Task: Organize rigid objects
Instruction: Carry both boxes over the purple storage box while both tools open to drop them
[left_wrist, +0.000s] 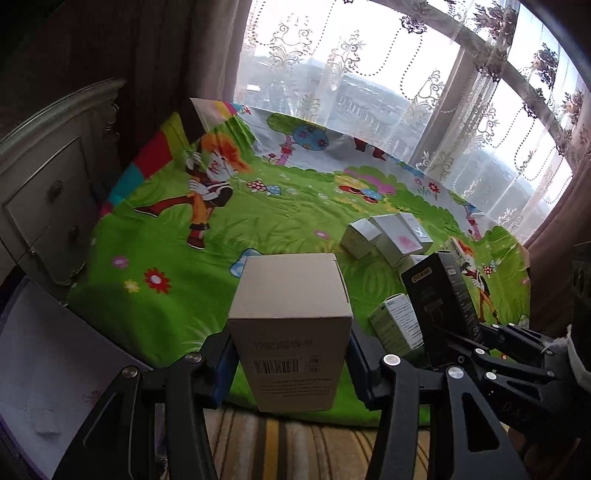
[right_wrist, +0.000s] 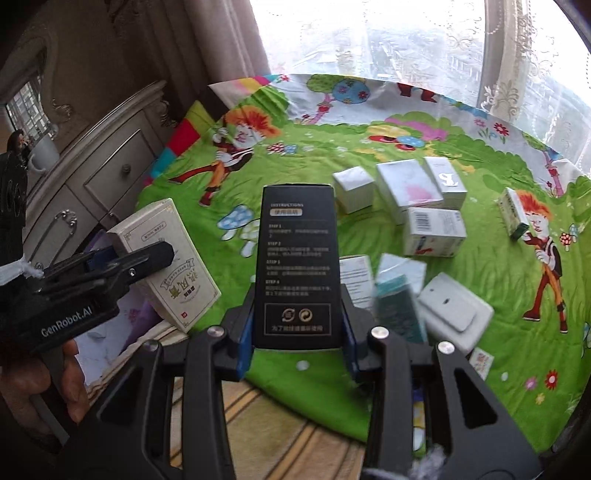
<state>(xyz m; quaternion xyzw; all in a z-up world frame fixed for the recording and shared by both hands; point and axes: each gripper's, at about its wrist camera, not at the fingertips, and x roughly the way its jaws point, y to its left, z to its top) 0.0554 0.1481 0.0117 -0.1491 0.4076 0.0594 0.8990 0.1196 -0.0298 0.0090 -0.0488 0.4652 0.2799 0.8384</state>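
My left gripper (left_wrist: 291, 354) is shut on a cream box with a barcode (left_wrist: 291, 328), held above the near edge of the green cartoon sheet (left_wrist: 177, 280). The same box (right_wrist: 173, 266) shows in the right wrist view, at the left, clamped by the left gripper (right_wrist: 122, 266). My right gripper (right_wrist: 297, 332) is shut on a tall black box with white instruction text (right_wrist: 297, 266). That black box (left_wrist: 439, 295) also shows at the right of the left wrist view. Several white boxes (right_wrist: 406, 192) lie grouped on the sheet beyond.
A grey flat device (right_wrist: 454, 310) and a teal box (right_wrist: 399, 306) lie near the right gripper. A green-edged box (right_wrist: 513, 210) lies at far right. A cream drawer cabinet (left_wrist: 48, 199) stands left. A window with lace curtain (left_wrist: 406, 74) runs behind.
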